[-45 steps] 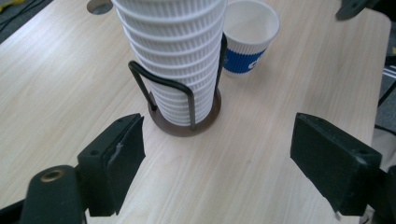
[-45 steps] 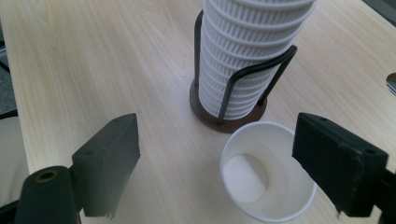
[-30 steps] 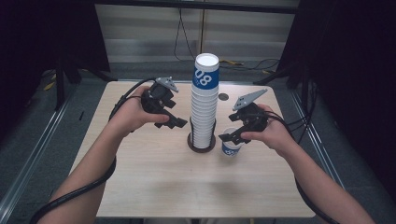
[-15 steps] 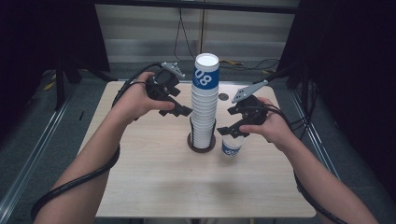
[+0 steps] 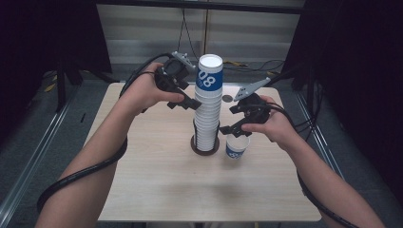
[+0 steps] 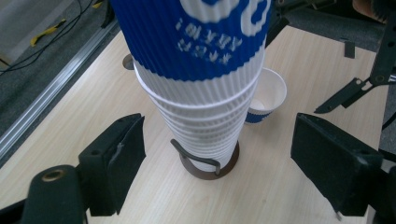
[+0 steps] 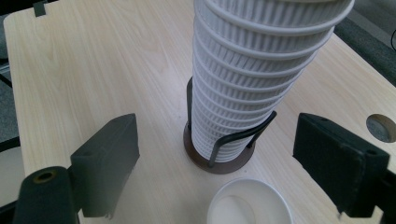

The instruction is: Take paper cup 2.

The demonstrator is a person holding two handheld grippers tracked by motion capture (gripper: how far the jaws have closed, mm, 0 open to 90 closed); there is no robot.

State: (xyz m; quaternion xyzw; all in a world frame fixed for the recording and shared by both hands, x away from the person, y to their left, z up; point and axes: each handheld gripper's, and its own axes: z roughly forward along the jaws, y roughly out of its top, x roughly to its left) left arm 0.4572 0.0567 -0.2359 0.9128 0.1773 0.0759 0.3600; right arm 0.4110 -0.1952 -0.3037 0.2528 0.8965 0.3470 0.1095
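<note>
While both forearms reached in from the near edge of the pale wooden table [image 5: 157, 190], a single cup [image 5: 236, 145] stood upright on the wood just to the right of the holder, its mouth open and empty, its lower wall blue. The right gripper [image 5: 236, 122] hovered directly over that cup, its jaws spread wide with nothing between them; in the right gripper view the cup's white rim [image 7: 250, 201] sat low between the two black jaws, which framed the stack beyond. Just beside the cup stood the tall stack of cups [image 5: 208, 107], ribbed and white, nested in a dark round holder [image 5: 205, 145] whose wire arms rose along the lowest cups. Its topmost cup carried a blue band with white figures. Higher and farther back, the left gripper [image 5: 186, 97] was held at the left side of the stack's upper part, close to the blue band; whether it touched the stack could not be told. Its jaws also stood wide apart and empty, with the stack [image 6: 205, 79] rising between them in the left gripper view and the single cup [image 6: 267, 95] showing behind it. Near the far right edge of the table lay a small round hole [image 5: 227, 99].
</note>
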